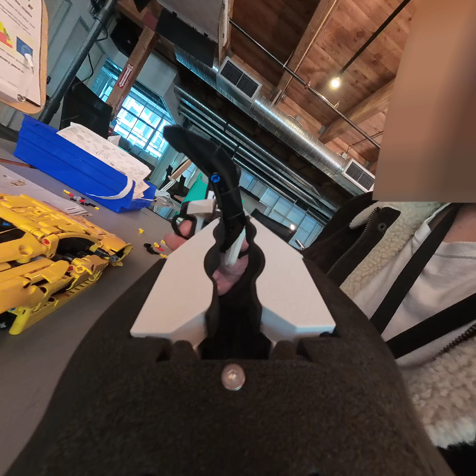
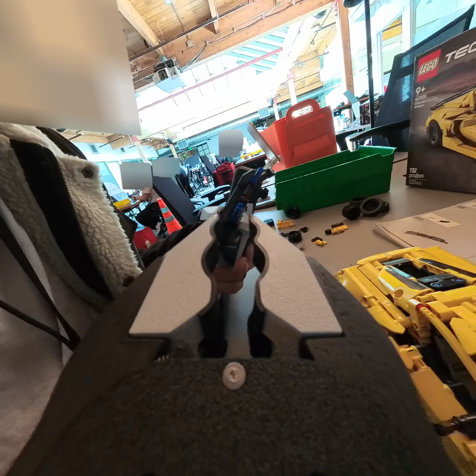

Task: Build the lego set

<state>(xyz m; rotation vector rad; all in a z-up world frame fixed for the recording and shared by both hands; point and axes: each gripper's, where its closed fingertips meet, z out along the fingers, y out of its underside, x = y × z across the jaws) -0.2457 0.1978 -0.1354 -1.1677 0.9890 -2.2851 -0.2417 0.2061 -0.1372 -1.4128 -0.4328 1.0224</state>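
Note:
A black curved Lego piece (image 1: 206, 159) with a blue pin stands up between the tips of my left gripper (image 1: 231, 226), which is shut on its lower end. In the right wrist view the same dark piece (image 2: 242, 190), with blue pins, sits between the tips of my right gripper (image 2: 231, 221), also shut on it. The two grippers face each other above the table, and a hand shows behind each gap. The yellow Lego car (image 1: 51, 257) lies on the table to the left, and shows at the right in the right wrist view (image 2: 412, 296).
A blue bin (image 1: 77, 164) with paper stands behind the car. A green bin (image 2: 332, 177), black tyres (image 2: 365, 207), the set's box (image 2: 443, 116), an instruction booklet (image 2: 425, 231) and loose small parts (image 2: 316, 229) lie on the grey table. A person in a fleece jacket (image 1: 386, 270) is close by. The grippers are tip to tip, or close to it.

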